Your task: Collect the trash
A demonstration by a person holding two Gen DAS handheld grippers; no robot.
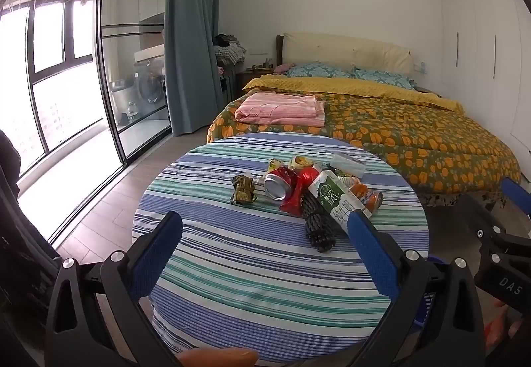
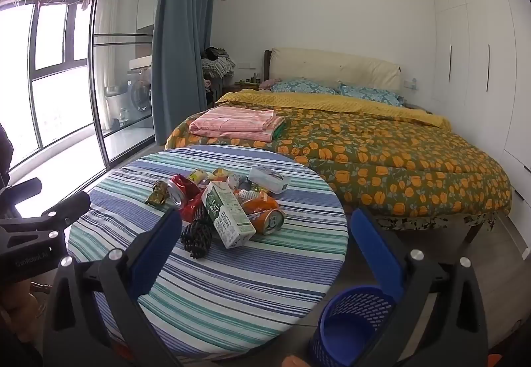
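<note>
Black jaws, blue pads [image 1: 156, 254], silver screws

In front of me is a round table [image 1: 232, 267] [image 2: 232, 284] under a cloth striped blue, green and white. The trash sits in one heap on its far half: a green wrapper [image 1: 243, 189] [image 2: 157, 193] apart at the left, a crushed red can [image 1: 280, 183] [image 2: 181, 189], a milk carton [image 1: 335, 197] [image 2: 227, 214] lying across a black net [image 1: 318, 229] [image 2: 196, 237], an orange can [image 1: 370, 197] [image 2: 267, 217], and a white box [image 1: 348, 163] [image 2: 268, 179] at the back. The near half is bare cloth.
</note>
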